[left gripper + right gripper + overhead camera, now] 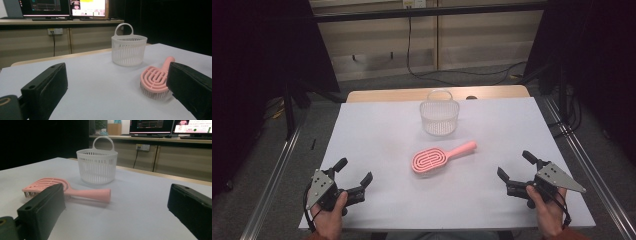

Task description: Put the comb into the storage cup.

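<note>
A pink hairbrush (439,157) lies bristles down in the middle of the white table, its handle pointing right and away. Behind it stands a white slatted basket (439,116) with a loop handle, upright. My left gripper (354,170) rests at the near left corner, jaws wide apart with nothing between them. My right gripper (515,165) sits at the near right, also open and holding nothing. From the left gripper view the hairbrush (155,78) lies ahead on the right with the basket (129,48) beyond it. From the right gripper view the hairbrush (75,190) lies ahead on the left, before the basket (97,165).
The white table top (377,135) sits on a wooden board whose far edge (392,94) shows behind the basket. Metal rails (274,172) run along both sides. Cables (452,75) trail on the floor beyond, and monitors (65,7) stand on a far desk.
</note>
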The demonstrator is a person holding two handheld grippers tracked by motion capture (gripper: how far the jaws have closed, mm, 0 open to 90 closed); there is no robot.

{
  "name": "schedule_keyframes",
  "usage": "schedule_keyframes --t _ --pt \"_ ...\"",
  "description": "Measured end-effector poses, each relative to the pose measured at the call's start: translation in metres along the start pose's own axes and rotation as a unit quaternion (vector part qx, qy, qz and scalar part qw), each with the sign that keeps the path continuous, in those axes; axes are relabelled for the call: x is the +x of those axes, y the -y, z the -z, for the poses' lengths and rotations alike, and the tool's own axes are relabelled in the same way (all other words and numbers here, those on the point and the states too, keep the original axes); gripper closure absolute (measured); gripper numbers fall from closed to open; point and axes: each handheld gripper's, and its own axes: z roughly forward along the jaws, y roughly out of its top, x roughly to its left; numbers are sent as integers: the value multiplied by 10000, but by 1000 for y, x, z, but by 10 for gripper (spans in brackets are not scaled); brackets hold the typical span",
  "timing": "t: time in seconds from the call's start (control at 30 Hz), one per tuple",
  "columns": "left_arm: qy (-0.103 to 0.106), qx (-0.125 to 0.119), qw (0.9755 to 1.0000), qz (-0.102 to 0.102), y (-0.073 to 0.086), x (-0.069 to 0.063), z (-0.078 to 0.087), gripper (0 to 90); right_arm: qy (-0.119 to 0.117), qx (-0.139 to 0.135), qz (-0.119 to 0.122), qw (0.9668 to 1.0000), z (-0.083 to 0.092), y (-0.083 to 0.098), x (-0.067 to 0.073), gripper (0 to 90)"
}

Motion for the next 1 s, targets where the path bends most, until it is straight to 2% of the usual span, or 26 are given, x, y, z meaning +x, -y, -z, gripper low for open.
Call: schedule_keyframes --t 0.1,0.17,0.37,0.83,1.0 --pt "-7 21 10000 -1 0 0 0 36 -81 15 -18 10000 -2 0 1 7" --pt "13 19 10000 79 0 1 0 43 -144 17 -30 9999 -4 0 2 7" --pt "129 -14 9999 -4 0 -1 1 40 -220 21 62 9997 -8 -2 7 7" --pt "128 17 9999 -53 0 -2 -1 40 -474 51 179 9987 -23 -9 17 12" --pt "141 -8 9999 -74 0 -3 -2 39 -586 86 229 9980 -33 -17 22 14"
